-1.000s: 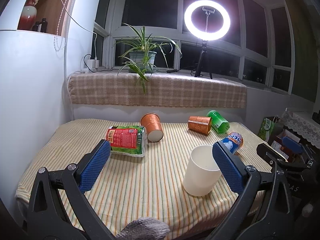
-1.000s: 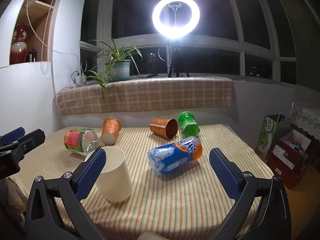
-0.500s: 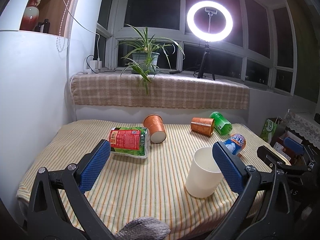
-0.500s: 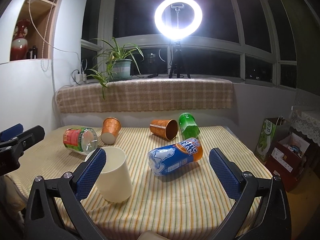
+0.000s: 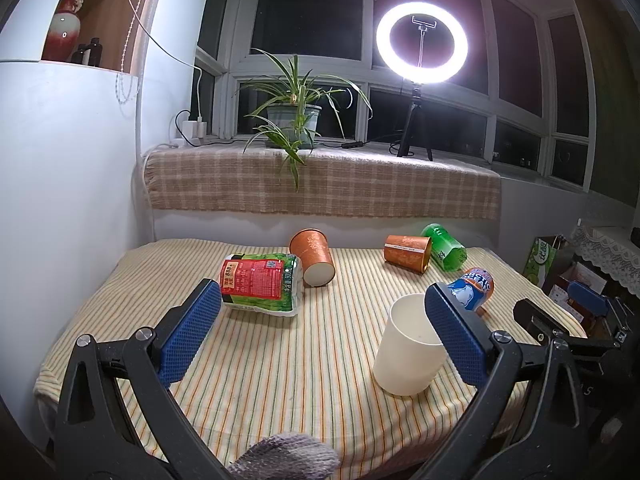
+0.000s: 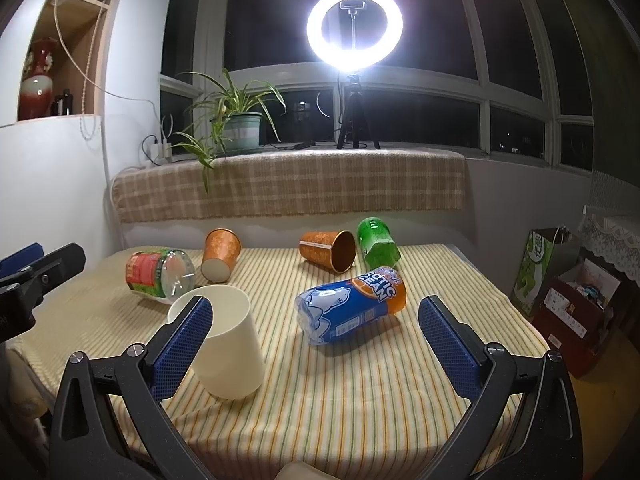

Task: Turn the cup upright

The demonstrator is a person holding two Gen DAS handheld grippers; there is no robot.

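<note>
Counting: one cream plastic cup (image 6: 228, 344), two orange paper cups (image 6: 220, 254) (image 6: 330, 250), three plastic bottles lying down — red-green (image 6: 158, 276), green (image 6: 378, 242), blue-orange (image 6: 352, 310)

cream cup (image 5: 408, 354) | striped yellow tablecloth (image 5: 280, 360) | blue-orange bottle (image 6: 352, 310)

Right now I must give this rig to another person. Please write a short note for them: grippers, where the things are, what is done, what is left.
Left gripper: open, holds nothing, above the near edge of the table.
Right gripper: open, holds nothing.
White cup: standing mouth up at the near side of the table, free of both grippers. This one looks done.
Two orange cups lie on their sides farther back, among bottles also lying down.
Left: stand those up if the job includes them.
</note>
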